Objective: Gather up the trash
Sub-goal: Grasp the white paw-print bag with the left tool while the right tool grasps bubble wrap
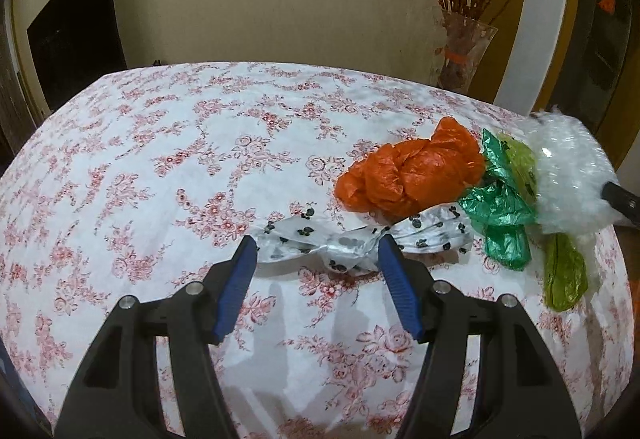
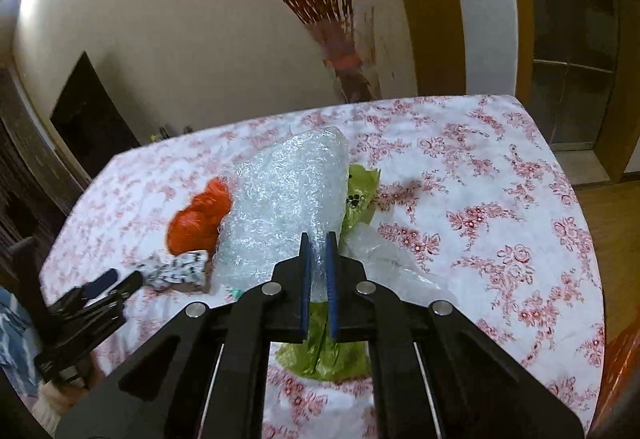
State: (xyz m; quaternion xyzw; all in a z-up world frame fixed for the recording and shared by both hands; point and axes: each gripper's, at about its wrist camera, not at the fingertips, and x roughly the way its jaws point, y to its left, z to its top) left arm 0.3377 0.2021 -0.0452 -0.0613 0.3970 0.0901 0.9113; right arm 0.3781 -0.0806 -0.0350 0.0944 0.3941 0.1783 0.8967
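Left hand-held gripper (image 1: 316, 251) angled downward, blue pads (image 1: 236, 287) set well apart — nothing pressed between them. Right hand-held gripper (image 2: 317, 239) also tilted down, jaws nearly together — clamped on bubble wrap (image 2: 284, 199).

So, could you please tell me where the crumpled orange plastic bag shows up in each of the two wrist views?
Left wrist view: the orange plastic bag lies right of centre on the floral tablecloth, beyond the right finger.
Right wrist view: it sits left of centre, partly hidden behind the bubble wrap.
Shared landmark: the white black-patterned wrapper, directly in front of the bag in both views.
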